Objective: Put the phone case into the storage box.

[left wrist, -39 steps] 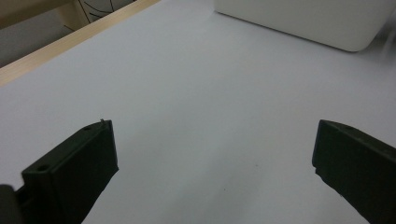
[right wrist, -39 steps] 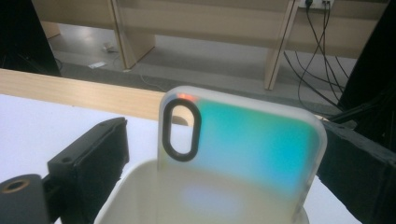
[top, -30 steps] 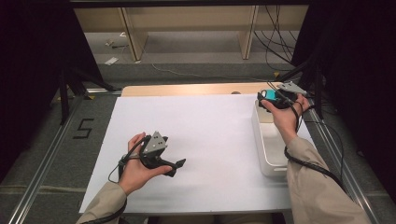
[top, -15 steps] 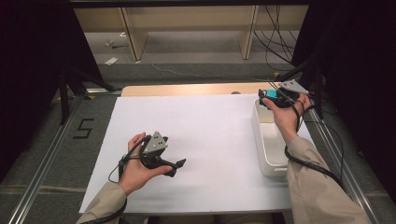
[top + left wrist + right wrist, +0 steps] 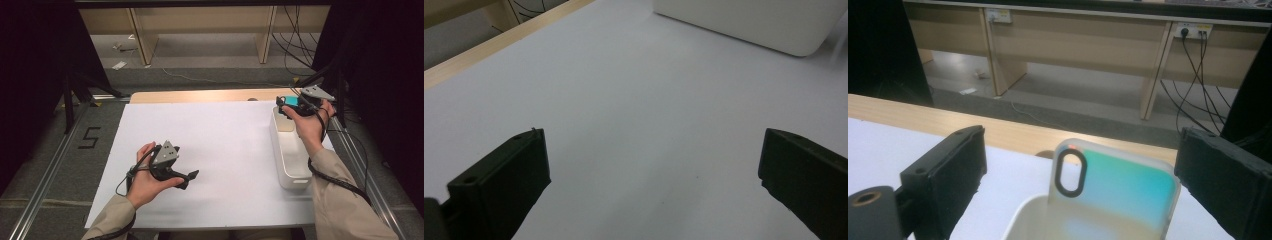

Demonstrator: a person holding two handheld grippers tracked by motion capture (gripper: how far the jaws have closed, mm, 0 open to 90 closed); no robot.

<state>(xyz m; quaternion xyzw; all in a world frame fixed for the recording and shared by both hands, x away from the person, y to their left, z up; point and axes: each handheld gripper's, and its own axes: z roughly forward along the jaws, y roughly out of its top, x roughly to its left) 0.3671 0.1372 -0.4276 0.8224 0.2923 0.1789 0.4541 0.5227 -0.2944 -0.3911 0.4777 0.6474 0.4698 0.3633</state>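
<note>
A translucent phone case (image 5: 1118, 195) with a teal-to-white tint and a black camera ring stands upright in the far end of a white bin (image 5: 1020, 217). My right gripper (image 5: 1083, 170) is open around it, jaws well apart, the left one clear of the case. From above, the right gripper (image 5: 286, 107) hovers over the bin's far end (image 5: 274, 140) with the teal case (image 5: 291, 101) at its tip. My left gripper (image 5: 189, 179) rests open on the white sheet (image 5: 225, 150), nothing between its jaws (image 5: 654, 170).
The white bin (image 5: 749, 22) lies along the table's right side. A wooden table edge (image 5: 200, 96) runs behind the sheet. Beyond it are wooden shelf legs (image 5: 1003, 60) and hanging cables (image 5: 1193, 75). Metal rails (image 5: 50, 170) flank the table.
</note>
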